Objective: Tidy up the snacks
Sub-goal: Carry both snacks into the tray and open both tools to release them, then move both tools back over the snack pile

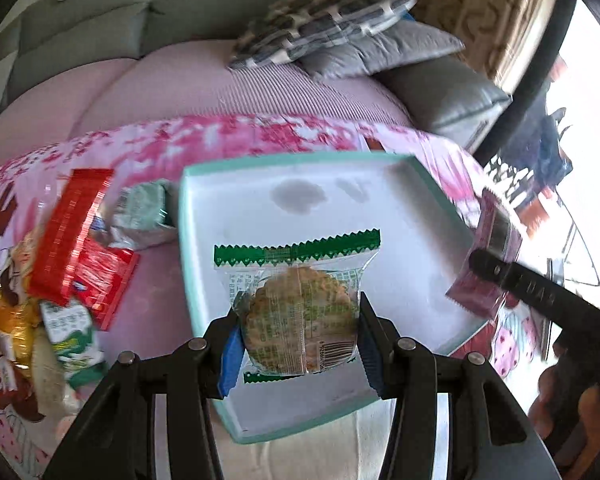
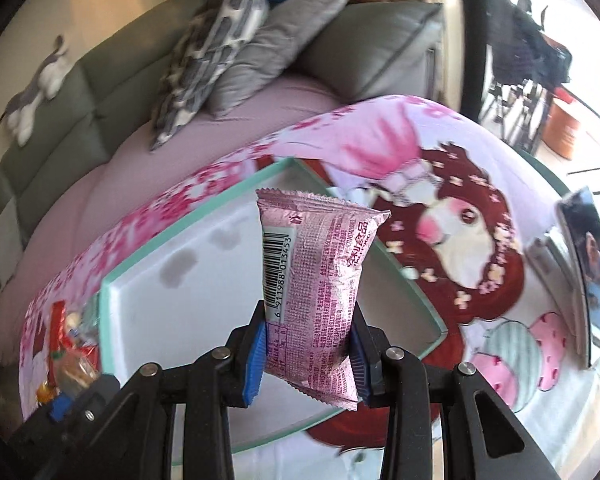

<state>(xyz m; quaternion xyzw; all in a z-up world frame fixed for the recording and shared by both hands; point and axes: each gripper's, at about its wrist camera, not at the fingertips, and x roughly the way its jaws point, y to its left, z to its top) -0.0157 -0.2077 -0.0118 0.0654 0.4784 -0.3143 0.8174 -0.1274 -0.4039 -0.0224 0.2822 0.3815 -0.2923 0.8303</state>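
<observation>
My left gripper (image 1: 298,332) is shut on a clear cookie packet with green edges (image 1: 300,300) and holds it above the white tray with a mint rim (image 1: 188,264). My right gripper (image 2: 308,344) is shut on a pink foil snack packet (image 2: 316,280), held upright over the same tray (image 2: 148,288). The right gripper and its pink packet also show at the tray's right edge in the left wrist view (image 1: 488,256). The tray holds no snacks.
A pile of loose snacks lies left of the tray, with red packets (image 1: 76,240) and a green-white packet (image 1: 72,328). The tray rests on a pink cartoon-print cloth (image 2: 440,208). A grey sofa with cushions (image 1: 340,28) is behind. A phone-like object (image 2: 588,272) stands at the right.
</observation>
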